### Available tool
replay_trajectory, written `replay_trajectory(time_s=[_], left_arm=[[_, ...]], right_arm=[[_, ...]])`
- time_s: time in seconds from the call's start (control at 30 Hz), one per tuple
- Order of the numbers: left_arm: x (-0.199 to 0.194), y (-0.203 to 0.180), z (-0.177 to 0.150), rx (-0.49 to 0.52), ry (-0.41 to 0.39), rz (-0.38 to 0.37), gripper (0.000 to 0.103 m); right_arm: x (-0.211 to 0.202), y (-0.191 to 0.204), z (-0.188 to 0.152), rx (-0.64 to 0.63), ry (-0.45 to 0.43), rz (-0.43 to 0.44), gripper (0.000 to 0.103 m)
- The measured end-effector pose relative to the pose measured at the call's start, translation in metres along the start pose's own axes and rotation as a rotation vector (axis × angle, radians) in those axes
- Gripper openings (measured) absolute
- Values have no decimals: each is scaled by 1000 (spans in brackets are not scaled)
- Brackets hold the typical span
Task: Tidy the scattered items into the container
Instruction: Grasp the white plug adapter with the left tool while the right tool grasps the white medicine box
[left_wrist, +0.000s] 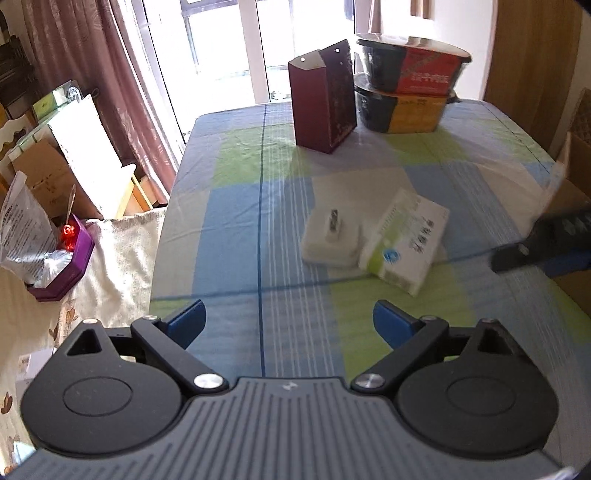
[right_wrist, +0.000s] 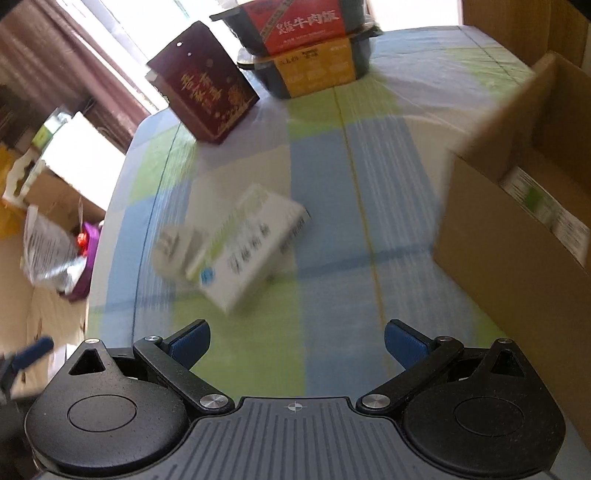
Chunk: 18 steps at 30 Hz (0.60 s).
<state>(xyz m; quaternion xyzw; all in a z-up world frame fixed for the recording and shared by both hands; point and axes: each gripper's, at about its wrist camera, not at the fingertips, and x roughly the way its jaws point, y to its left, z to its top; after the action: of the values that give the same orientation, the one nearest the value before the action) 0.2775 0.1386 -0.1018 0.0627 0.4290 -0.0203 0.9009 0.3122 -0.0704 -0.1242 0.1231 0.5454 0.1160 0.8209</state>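
I am holding both tongs (left_wrist: 288, 321) (right_wrist: 297, 339) released, empty; medicine box (left_wrist: 404, 240) is leaning on white adapter (left_wrist: 332, 236) mid-bench, risking slipping when gripped.

The left gripper (left_wrist: 289, 325), its blue-tipped black fingers spread wide and holding nothing, hovers above a table covered by a blue, green and white checked cloth (left_wrist: 240, 221). Ahead, a white and green cardboard box (left_wrist: 404, 242) leans tilted on a flat white charger block (left_wrist: 332, 236). Farther back a dark red paper bag (left_wrist: 323, 99) stands upright beside two stacked black meal bowls (left_wrist: 402, 85), and the right gripper (left_wrist: 546, 240) shows blurred at the right edge.
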Motion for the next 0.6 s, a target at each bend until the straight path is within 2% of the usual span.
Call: replay_trajectory(time_s=[0.27, 0.47, 0.6], left_arm=[[25, 15, 9, -7, 10, 16, 96], [42, 27, 8, 2, 28, 33, 96], [51, 32, 5, 7, 35, 34, 96]], right_arm=[[61, 16, 50, 127, 29, -36, 103], [90, 34, 60, 97, -5, -120, 103], [91, 33, 48, 6, -3, -118, 102]])
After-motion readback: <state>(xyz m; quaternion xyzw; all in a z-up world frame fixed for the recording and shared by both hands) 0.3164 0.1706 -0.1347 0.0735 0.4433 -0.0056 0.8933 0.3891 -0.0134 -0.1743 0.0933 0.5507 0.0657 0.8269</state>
